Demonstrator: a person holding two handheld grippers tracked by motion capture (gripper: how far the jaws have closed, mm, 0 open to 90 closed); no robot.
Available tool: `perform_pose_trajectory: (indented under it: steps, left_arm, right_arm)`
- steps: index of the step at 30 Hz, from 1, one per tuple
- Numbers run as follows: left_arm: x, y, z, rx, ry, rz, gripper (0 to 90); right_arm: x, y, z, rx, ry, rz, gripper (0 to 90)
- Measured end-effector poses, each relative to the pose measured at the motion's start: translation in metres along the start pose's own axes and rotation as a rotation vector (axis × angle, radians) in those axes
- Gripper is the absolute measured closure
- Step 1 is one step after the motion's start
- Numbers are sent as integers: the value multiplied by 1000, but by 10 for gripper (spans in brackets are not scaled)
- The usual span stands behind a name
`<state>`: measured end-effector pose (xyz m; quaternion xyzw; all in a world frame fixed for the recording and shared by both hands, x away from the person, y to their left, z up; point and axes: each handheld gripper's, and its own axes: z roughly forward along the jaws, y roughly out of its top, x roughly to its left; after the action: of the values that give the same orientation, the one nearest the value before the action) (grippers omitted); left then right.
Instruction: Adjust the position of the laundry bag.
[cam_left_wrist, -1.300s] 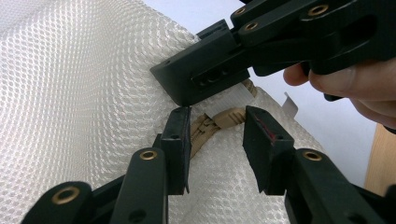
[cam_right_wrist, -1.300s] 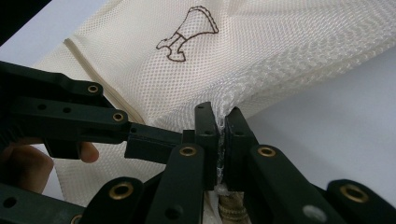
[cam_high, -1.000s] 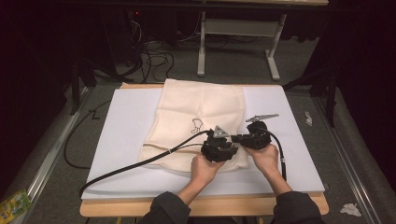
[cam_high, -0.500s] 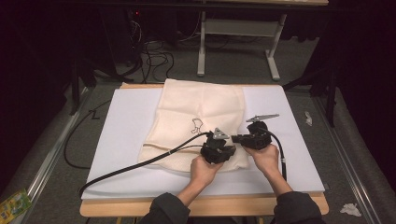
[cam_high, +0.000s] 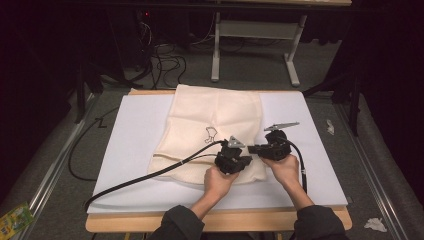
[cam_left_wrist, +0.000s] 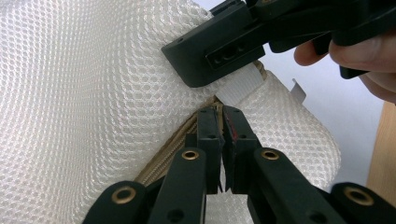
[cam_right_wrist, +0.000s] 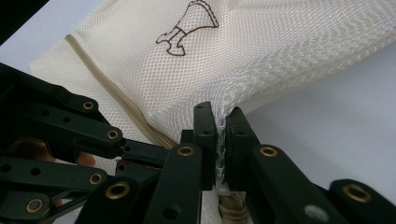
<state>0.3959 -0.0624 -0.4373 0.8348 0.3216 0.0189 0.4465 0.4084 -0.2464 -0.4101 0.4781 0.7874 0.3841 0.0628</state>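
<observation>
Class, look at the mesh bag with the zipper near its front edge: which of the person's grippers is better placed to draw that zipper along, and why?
Probably the left gripper: its jaws are closed right at the zipper end, while the right gripper pinches only mesh bag fabric beside it, suited to bracing.

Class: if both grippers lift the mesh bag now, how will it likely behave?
The mesh bag will probably sag and drape: its netting already bunches at the right gripper. It looks thin, likely light. The left gripper, shut at the zip, should hold without slipping.

Your high view looks forward and down on the whole table (cam_high: 125, 150), while both gripper views sit close over the mesh bag (cam_left_wrist: 84, 93) near its zipper (cam_right_wrist: 116, 100), their shared patch.
</observation>
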Motion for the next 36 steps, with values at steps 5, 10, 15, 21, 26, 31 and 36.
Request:
perform_pose_trajectory:
  steps: [5, 10, 15, 21, 26, 31, 36]
  left_arm:
    - [0, 0, -1, 3, -1, 5, 870]
    - [0, 1, -2, 3, -2, 6, 870]
    - [0, 1, -1, 3, -2, 6, 870]
    - [0, 1, -3, -1, 3, 14, 871]
    - [1, 1, -3, 5, 2, 20, 870]
    - [1, 0, -1, 12, -2, 15, 871]
    - [2, 1, -3, 17, 1, 18, 871]
  right_arm:
    - [-1, -1, 0, 6, 11, 8, 815]
    - [-3, -3, -2, -4, 34, 30, 767]
    - [-5, -5, -3, 1, 41, 38, 764]
    - [-6, -6, -2, 2, 48, 49, 686]
    - [-9, -8, 0, 10, 63, 78, 713]
    - [-7, -9, 1, 23, 55, 63, 835]
    - [-4, -8, 0, 22, 34, 29, 849]
